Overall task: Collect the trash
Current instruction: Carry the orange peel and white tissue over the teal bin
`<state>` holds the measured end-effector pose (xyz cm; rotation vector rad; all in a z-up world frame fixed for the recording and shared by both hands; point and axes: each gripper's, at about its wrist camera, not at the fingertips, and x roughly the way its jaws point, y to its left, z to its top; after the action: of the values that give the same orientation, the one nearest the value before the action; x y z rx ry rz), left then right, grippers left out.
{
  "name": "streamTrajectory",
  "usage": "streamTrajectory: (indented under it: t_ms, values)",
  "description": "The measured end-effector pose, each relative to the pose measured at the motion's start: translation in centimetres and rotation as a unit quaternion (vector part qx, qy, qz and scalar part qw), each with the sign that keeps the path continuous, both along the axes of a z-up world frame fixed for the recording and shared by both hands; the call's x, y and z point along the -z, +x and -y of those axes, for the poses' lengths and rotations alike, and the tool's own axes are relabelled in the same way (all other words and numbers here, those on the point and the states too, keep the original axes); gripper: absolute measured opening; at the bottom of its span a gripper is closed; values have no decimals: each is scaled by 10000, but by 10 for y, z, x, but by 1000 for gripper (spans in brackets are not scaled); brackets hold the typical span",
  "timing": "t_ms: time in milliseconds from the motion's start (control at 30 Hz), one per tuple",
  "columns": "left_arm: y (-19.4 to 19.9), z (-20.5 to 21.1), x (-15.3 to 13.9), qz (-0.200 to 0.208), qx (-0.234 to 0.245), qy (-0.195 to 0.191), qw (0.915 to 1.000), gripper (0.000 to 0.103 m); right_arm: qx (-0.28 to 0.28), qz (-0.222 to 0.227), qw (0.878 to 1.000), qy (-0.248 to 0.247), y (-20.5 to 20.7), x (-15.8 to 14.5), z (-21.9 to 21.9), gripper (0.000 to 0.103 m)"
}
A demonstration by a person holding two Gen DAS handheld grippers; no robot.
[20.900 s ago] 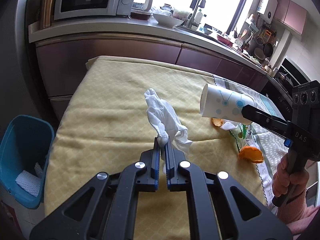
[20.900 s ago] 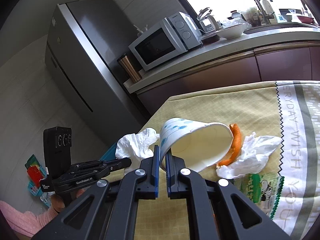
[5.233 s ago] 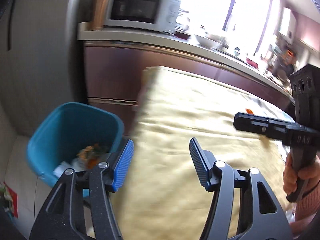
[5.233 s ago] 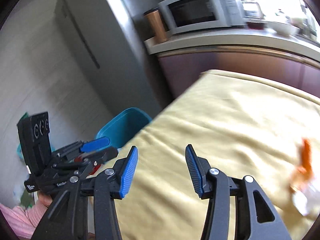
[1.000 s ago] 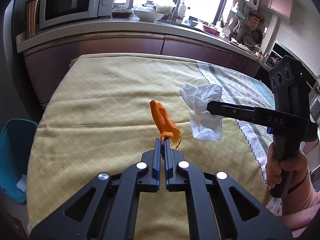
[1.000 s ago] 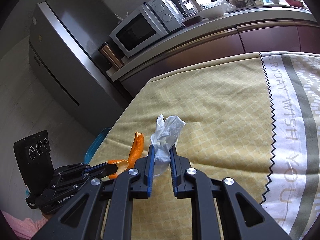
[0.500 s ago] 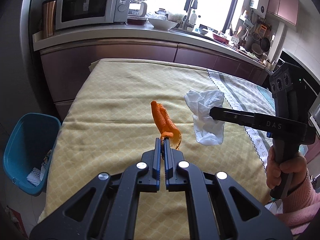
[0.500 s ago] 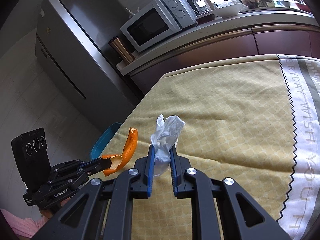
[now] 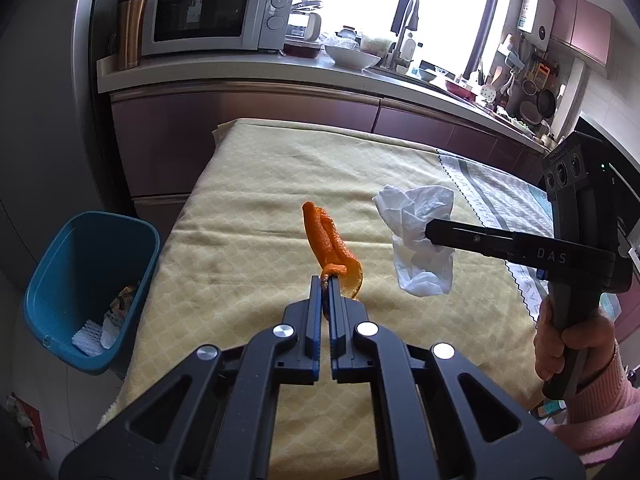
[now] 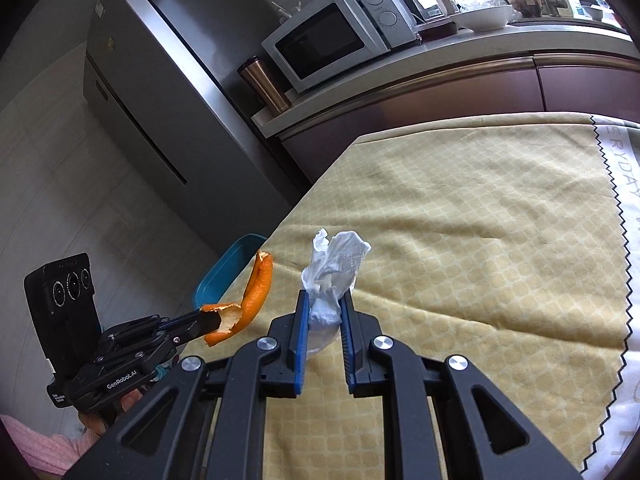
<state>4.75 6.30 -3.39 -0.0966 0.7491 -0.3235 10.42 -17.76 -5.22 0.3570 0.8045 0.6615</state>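
My left gripper (image 9: 326, 282) is shut on a curled orange peel (image 9: 325, 238), which sticks up above the yellow tablecloth (image 9: 240, 248). A crumpled white tissue (image 10: 332, 276) is pinched in my right gripper (image 10: 325, 300), also held above the cloth. The left wrist view shows that tissue (image 9: 420, 240) hanging from the right gripper (image 9: 430, 230) to the right of the peel. In the right wrist view the peel (image 10: 252, 296) and the left gripper (image 10: 216, 322) are at the lower left. A blue bin (image 9: 88, 284) stands on the floor left of the table, with trash inside.
A counter (image 9: 256, 68) runs behind the table with a microwave (image 9: 216, 18), a copper tumbler (image 9: 128, 32), bowls and a sink. A grey fridge (image 10: 168, 112) stands left of the counter. A hand in a pink sleeve (image 9: 576, 344) holds the right gripper's handle.
Both grippers have moved left over the table with their loads still held. The blue bin has come further into the left wrist view.
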Motion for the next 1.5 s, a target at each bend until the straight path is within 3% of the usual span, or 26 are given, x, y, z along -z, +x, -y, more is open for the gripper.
streamTrajectory:
  t_ms: [1500]
  values:
    - [-18, -105, -11, 179, -1278, -74, 9916, 4, -1170, 131, 9929, -192, 13, -14, -109, 14]
